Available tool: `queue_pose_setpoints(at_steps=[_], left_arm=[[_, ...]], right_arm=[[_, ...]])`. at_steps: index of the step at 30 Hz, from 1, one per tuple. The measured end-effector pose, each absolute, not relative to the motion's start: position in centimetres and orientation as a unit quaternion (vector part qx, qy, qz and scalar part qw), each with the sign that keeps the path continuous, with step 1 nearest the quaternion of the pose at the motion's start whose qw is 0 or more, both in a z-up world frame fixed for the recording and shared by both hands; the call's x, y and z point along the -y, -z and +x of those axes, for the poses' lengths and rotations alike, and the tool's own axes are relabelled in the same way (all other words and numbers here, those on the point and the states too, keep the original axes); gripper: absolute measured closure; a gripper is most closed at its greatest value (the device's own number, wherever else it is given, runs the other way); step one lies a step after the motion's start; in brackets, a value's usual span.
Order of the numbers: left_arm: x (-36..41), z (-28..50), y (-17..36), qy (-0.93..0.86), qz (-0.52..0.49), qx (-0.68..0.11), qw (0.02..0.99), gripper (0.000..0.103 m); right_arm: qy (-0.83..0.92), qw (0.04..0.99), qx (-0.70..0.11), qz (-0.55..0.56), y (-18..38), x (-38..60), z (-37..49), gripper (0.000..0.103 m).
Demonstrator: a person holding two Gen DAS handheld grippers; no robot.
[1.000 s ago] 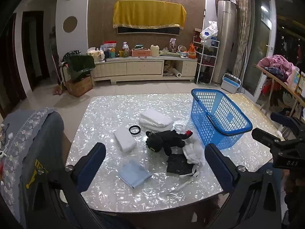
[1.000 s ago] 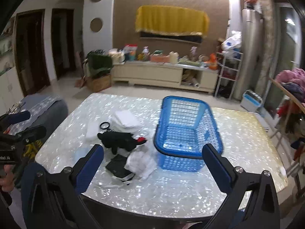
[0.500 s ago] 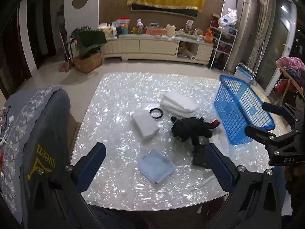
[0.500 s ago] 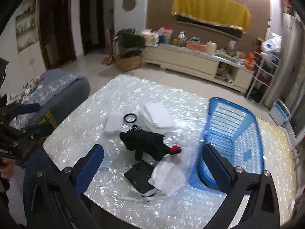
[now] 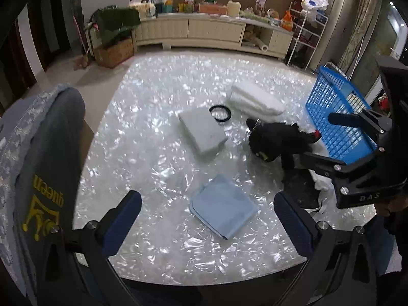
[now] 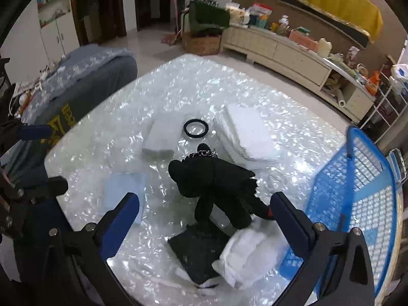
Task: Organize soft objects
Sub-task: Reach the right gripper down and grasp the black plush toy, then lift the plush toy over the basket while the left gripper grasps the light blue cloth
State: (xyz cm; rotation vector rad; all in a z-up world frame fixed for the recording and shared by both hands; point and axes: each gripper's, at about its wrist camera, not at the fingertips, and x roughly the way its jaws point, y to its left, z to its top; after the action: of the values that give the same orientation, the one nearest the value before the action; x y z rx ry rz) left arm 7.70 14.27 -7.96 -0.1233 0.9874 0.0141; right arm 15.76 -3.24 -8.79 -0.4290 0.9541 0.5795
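**Occlusions and cut-offs**

Blue basket (image 5: 339,117) at 3 o'clock in left wrist view, partly hidden behind right tool (image 5: 318,140); in right wrist view its far rim runs off frame. Black plush toy (image 6: 216,181): red tip hidden behind the right finger (image 6: 288,219). Black cloth (image 5: 298,191) mostly covered by finger and tool body. White crumpled cloth (image 6: 250,252) partly behind the finger. Bench (image 5: 158,102) near edge cut off at 6 o'clock. Sideboard clutter (image 5: 193,5) too small to identify.
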Motion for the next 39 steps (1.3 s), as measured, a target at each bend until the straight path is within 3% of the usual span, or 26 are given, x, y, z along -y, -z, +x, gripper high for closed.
queue_pose_setpoints(at_steps=[3,23,28,35,39], left_arm=[[-14.5,8.5,9.4,-0.006,-0.065,-0.485,0.872,0.000],[-14.5,11.6,15.5,0.032,-0.075,-0.528,0.846,0.000],[-14.7,11.9,16.1,0.033,-0.078,-0.529,0.844,0.000],[-15.0,11.8,16.1,0.033,-0.079,-0.526,0.846,0.000],[-15.2,11.4,15.5,0.032,-0.078,-0.521,0.849,0.000]], right_arm=[[-0.276,0.816,-0.463,-0.210,10.1,2.7,16.8,0.005],[-0.280,0.753,-0.531,-0.268,17.3,1.0,22.2,0.006],[-0.281,0.752,-0.534,-0.264,17.7,1.2,22.4,0.012],[-0.273,0.763,-0.528,-0.254,16.9,1.4,22.0,0.030],[-0.273,0.777,-0.518,-0.231,15.0,1.8,20.9,0.031]])
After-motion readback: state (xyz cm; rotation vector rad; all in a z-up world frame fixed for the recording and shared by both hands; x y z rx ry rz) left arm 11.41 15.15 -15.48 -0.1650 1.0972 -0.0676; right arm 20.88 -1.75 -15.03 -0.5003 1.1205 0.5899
